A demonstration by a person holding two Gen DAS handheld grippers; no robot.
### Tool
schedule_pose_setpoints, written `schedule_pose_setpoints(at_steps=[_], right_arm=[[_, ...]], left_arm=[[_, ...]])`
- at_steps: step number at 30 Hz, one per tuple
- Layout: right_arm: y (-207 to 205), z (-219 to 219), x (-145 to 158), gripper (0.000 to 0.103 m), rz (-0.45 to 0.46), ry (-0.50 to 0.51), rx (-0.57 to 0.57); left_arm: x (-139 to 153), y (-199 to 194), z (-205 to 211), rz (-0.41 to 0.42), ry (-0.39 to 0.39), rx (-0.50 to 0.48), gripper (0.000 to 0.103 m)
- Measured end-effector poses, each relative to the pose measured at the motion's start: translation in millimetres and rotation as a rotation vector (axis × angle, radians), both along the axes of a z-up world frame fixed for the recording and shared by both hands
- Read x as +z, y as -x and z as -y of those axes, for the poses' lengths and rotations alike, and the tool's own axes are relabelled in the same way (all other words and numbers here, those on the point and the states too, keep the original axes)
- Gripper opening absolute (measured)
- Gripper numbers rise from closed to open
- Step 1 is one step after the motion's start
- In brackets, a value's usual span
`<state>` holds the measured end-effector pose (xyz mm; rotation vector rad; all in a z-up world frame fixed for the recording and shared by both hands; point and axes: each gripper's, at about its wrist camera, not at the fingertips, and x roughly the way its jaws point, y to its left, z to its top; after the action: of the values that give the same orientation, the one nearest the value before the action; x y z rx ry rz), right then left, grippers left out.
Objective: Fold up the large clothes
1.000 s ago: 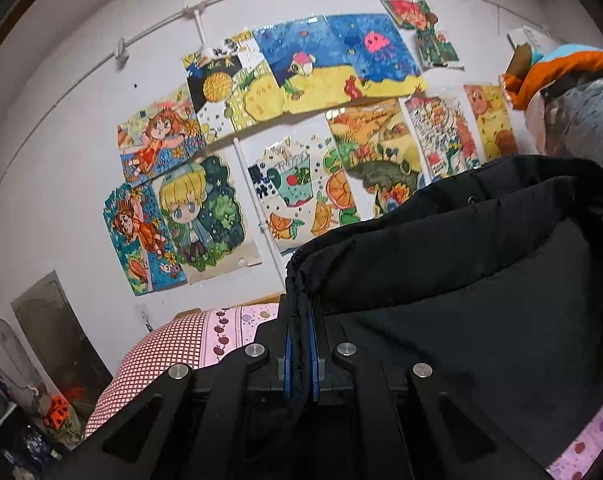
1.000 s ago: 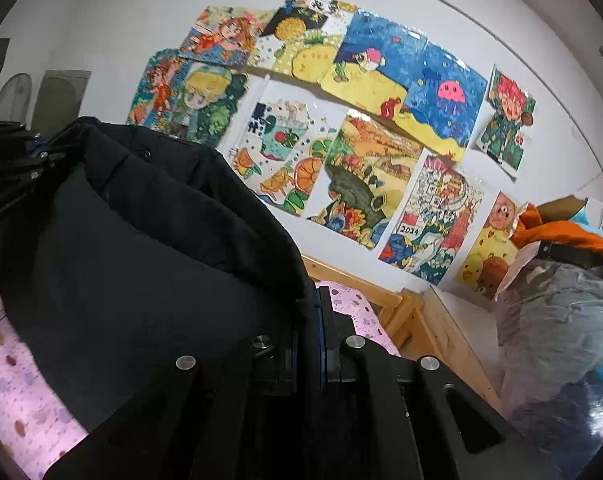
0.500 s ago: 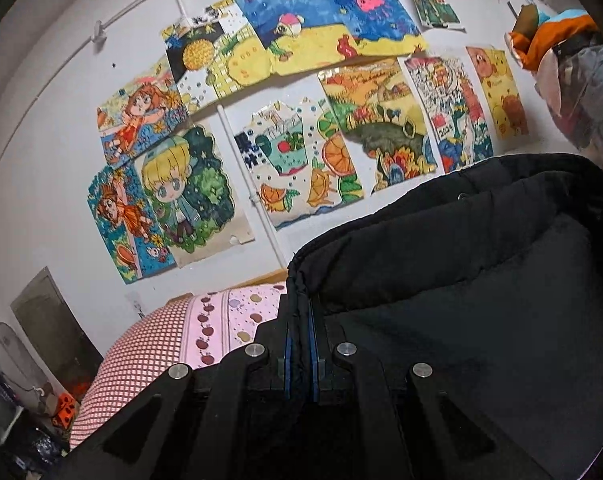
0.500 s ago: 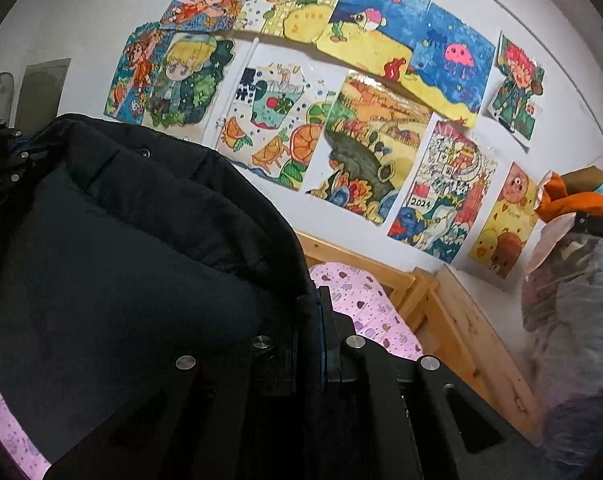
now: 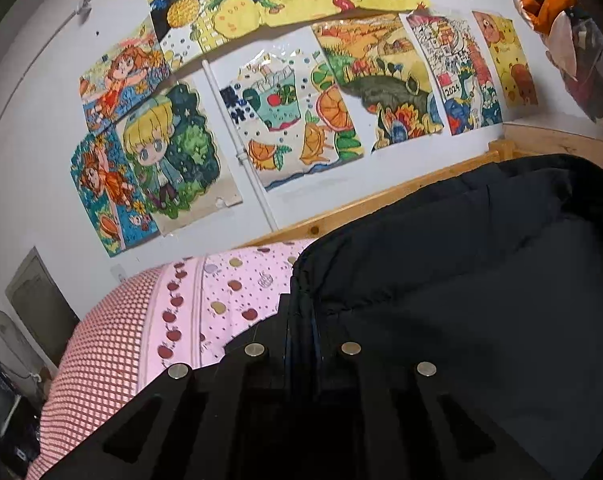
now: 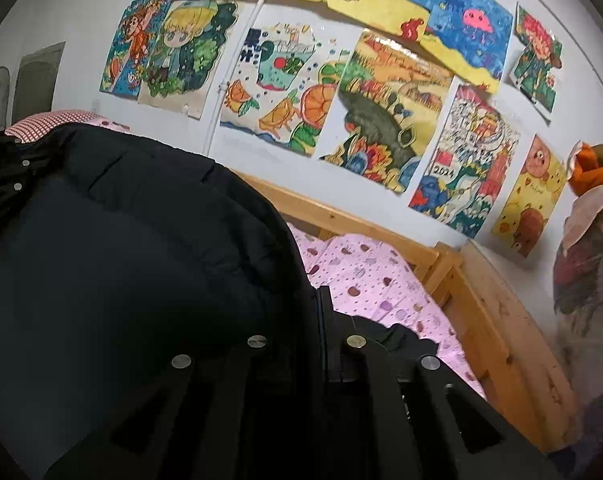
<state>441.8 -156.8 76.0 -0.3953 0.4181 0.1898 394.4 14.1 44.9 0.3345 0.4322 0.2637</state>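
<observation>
The left tool (image 5: 301, 320) was clamped on the edge of a black padded jacket (image 5: 481, 300), though its jaws were just starting to open, with the dark fabric still pinched between them. The right tool (image 6: 319, 320) was closed tight on another edge of the same jacket (image 6: 121, 260). The jacket hung stretched between the two tools, held up above the bed rather than lying flat on it. In the left wrist view it filled the right and lower part of the picture, with a quilted band along its upper edge; in the right wrist view it filled the left side, and a row of small metal snaps (image 6: 18, 186) showed at its far left edge.

Under the jacket was a pink bedsheet (image 5: 229, 292) printed with apples and dots, and beside it a red-and-white checked cover (image 5: 97, 352). A small bit of dark cloth (image 6: 397, 338) lay on the sheet near the right tool. The wooden bed frame (image 6: 485, 312) ran along the wall behind. The white wall carried many bright children's drawings (image 5: 285, 120), touching and overlapping one another. At the far right a pile of bagged things with an orange cloth (image 6: 589, 172) on top stood by the bed. A fan (image 5: 5, 344) stood at the far left.
</observation>
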Motion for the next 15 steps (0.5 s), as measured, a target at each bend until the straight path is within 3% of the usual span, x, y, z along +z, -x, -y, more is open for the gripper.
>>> schedule_pose_setpoints(at_steps=[6, 7, 8, 9, 10, 11, 12, 15], right_arm=[[-2.4, -3.7, -7.5, 0.011, 0.013, 0.009, 0.006], [-1.6, -3.5, -6.9, 0.013, 0.016, 0.007, 0.009], [0.3, -3.1, -6.1, 0.02, 0.02, 0.001, 0.02], [2.4, -2.1, -4.4, 0.032, 0.026, -0.007, 0.029], [8.1, -0.1, -2.1, 0.039, 0.047, -0.021, 0.042], [11.7, 2.2, 0.2, 0.055, 0.065, -0.032, 0.05], [19.0, 4.8, 3.8, 0.062, 0.091, -0.046, 0.062], [33.2, 12.3, 13.0, 0.063, 0.112, -0.07, 0.091]], left_arm=[[-4.7, -2.7, -4.1, -0.009, 0.037, -0.019, 0.015], [-3.8, -1.1, -6.1, -0.007, 0.058, -0.033, 0.024], [-2.2, 1.4, -8.8, -0.005, 0.088, -0.054, 0.044], [0.1, 4.4, -11.8, 0.003, 0.115, -0.064, 0.057], [3.0, 9.3, -14.7, 0.024, 0.135, -0.065, 0.079], [6.5, 15.9, -17.1, 0.059, 0.151, -0.067, 0.086], [9.7, 22.3, -18.8, 0.088, 0.164, -0.077, 0.086], [16.9, 34.4, -19.2, 0.09, 0.181, -0.104, 0.088]])
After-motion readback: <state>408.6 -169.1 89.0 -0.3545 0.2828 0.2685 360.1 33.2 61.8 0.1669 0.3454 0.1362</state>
